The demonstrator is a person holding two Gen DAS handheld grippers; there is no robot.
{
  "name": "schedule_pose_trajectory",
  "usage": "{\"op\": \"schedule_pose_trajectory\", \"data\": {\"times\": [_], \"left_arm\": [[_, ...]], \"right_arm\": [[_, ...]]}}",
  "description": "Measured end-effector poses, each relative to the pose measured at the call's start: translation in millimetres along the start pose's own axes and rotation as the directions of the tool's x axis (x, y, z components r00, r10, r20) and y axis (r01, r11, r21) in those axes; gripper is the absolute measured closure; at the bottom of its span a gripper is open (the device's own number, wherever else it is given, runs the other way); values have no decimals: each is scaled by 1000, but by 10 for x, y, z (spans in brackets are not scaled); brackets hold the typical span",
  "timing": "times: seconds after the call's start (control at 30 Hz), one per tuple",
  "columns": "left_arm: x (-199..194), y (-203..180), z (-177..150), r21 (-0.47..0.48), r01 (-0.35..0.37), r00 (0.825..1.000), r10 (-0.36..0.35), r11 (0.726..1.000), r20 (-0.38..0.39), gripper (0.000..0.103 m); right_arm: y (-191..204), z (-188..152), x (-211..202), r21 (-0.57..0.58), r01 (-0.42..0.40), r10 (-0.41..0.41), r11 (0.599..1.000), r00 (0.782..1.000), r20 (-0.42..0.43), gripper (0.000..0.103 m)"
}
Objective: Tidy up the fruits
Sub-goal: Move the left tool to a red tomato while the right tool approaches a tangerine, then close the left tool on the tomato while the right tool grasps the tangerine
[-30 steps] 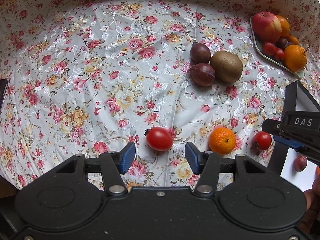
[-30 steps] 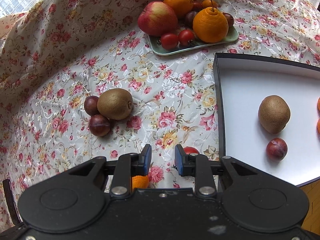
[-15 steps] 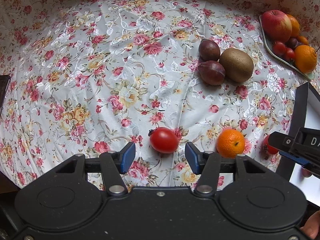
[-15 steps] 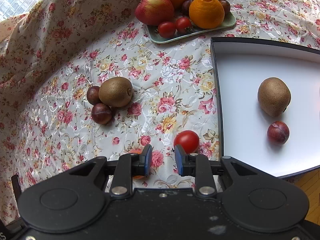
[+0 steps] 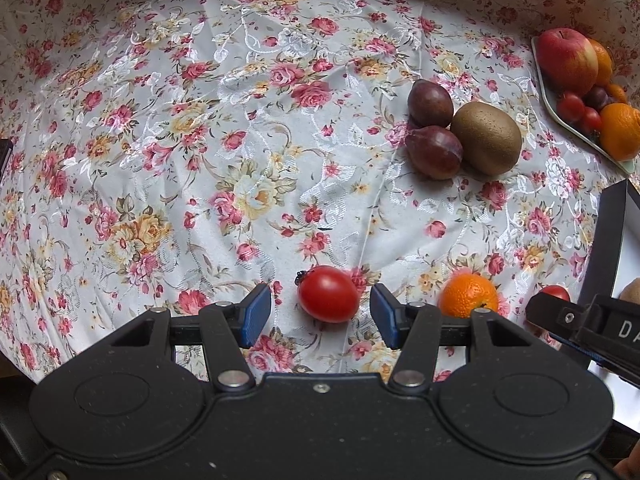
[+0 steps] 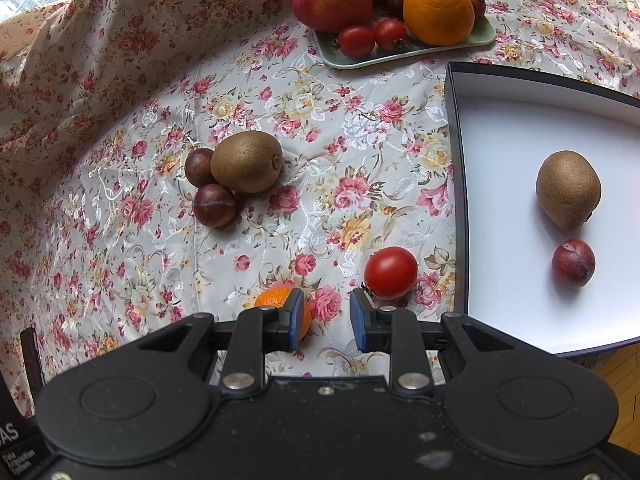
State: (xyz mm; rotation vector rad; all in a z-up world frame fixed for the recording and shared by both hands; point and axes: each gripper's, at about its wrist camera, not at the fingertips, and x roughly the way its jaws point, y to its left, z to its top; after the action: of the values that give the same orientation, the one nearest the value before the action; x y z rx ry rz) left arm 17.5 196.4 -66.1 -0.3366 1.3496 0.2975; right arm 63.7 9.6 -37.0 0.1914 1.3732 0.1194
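Right now the left gripper hangs over a cherry tomato on the floral tablecloth, jaws partly open either side of it, pads not touching. Tomato looks light, smooth, thin-skinned, likely slippery and easy to bruise or roll; best pinched gently across its widest middle, away from the stem end. The right gripper is at its narrowest, holding nothing, above cloth between a mandarin and another tomato beside the white tray.
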Motion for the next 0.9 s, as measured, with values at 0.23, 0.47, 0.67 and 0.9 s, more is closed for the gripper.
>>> {"op": "schedule_pose_trajectory", "data": {"times": [0.23,0.47,0.67,0.9], "left_arm": [[93,8,11,4,16,1000,-16,1000,-8,60],[-29,84,46,-38,23,1000,-22,999,19,60],[-191,154,80,-54,-18,998,21,998,58,60],[-282,285,105,-73,-66,994,72,995,83,60]], "right_arm": [[44,-19,23,-12,-7,7,1000,1000,-11,76],[74,-26,58,-16,-18,17,1000,999,-26,76],[141,-35,130,-6,-30,30,1000,998,-49,76],[244,-56,248,-1,-18,18,1000,998,-67,75]]}}
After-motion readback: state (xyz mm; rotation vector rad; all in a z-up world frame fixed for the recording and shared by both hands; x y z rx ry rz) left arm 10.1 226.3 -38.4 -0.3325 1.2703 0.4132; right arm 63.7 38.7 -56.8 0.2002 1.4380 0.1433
